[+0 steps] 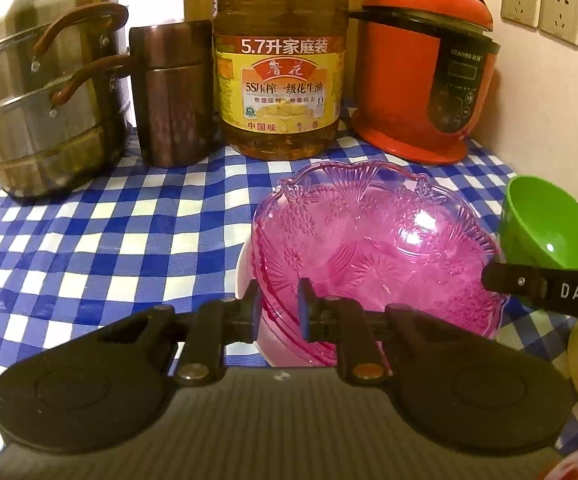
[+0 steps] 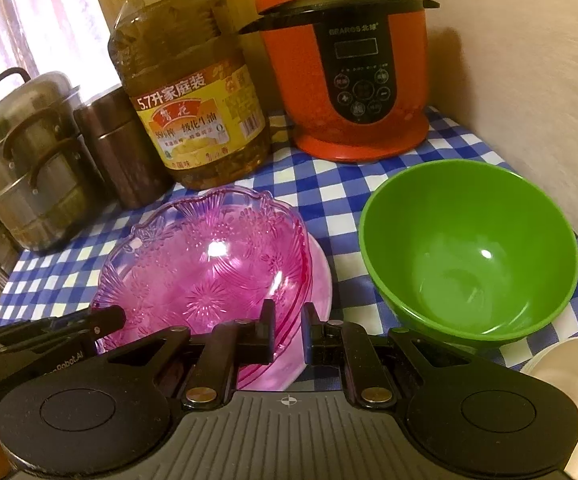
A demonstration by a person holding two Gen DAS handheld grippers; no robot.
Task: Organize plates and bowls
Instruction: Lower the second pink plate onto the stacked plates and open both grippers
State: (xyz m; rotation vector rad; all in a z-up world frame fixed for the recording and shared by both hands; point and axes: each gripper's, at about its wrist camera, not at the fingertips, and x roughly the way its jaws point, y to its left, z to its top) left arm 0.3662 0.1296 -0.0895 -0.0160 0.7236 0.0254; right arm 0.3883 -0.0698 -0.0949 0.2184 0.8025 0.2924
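A pink see-through bowl [image 1: 369, 248] [image 2: 209, 264] rests tilted on a white plate [image 1: 243, 276] [image 2: 325, 276] on the blue-checked cloth. My left gripper [image 1: 280, 312] straddles the bowl's near rim with a narrow gap between its jaws; whether the pads press on it I cannot tell. It also shows in the right wrist view as the left gripper [image 2: 109, 316] at the bowl's left edge. My right gripper [image 2: 289, 332] is shut on the bowl's rim at its right side. A green bowl [image 1: 545, 224] [image 2: 469, 256] stands empty to the right, apart from both.
Along the back stand a steel steamer pot [image 1: 45, 100], a brown canister [image 1: 169, 96], a large oil bottle [image 1: 281, 60] and a red cooker [image 1: 421, 64]. A cream dish [image 2: 569, 380] lies at the near right. A wall closes off the right side.
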